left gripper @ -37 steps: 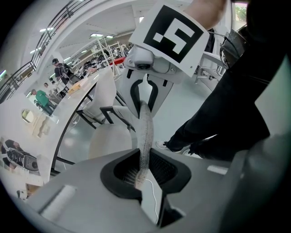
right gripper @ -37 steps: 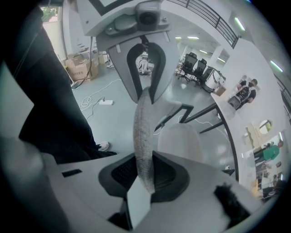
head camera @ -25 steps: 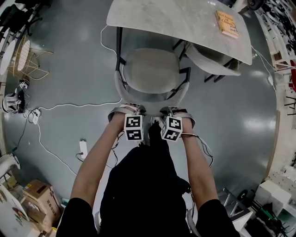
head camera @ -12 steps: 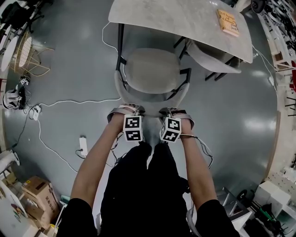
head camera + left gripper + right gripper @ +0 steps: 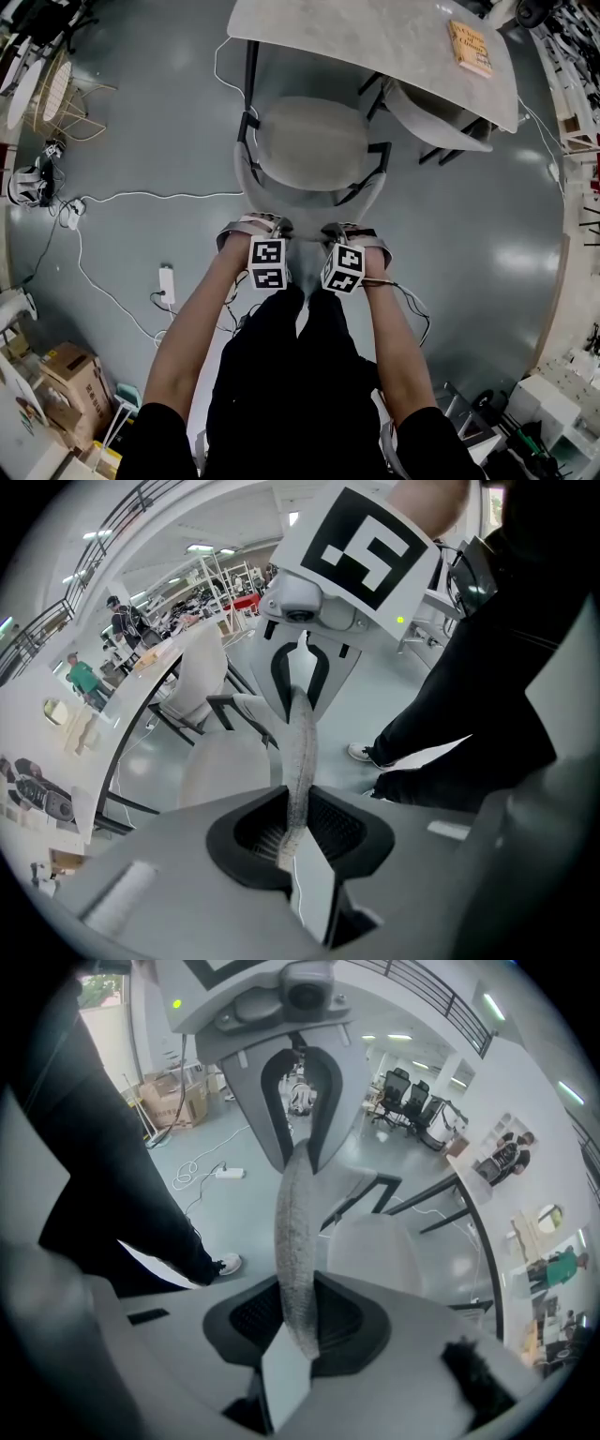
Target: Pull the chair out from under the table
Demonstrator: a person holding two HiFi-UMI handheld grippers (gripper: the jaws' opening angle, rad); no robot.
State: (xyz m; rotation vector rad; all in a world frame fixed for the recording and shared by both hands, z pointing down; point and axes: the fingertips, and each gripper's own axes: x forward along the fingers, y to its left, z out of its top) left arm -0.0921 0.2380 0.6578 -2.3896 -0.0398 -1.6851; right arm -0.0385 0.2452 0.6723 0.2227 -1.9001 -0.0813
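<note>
1. Left gripper (image 5: pixel 265 225) and right gripper (image 5: pixel 344 230) are both clamped on the top rim of the backrest (image 5: pixel 309 208), side by side; the thin grey padded edge sits pinched between each pair of pads.
2. The chair (image 5: pixel 309 145) stands right in front of me; its seat is just at the near edge of the table (image 5: pixel 375 37) and looks mostly clear of it.
3. To do it well, I'd pull straight towards me with both hands equal so it doesn't yaw; I'd pull level, not up, so the front legs stay down; the rim is thin, so I judge a tilted pull could slip; I need to mind my own feet behind.
4. Count: 2 grippers; 2 chairs, mine plus a second chair (image 5: pixel 441 117) tucked under the table on the right; 1 table; 1 book (image 5: pixel 471 47) on it; 1 power strip (image 5: pixel 167 281) on the floor.
</note>
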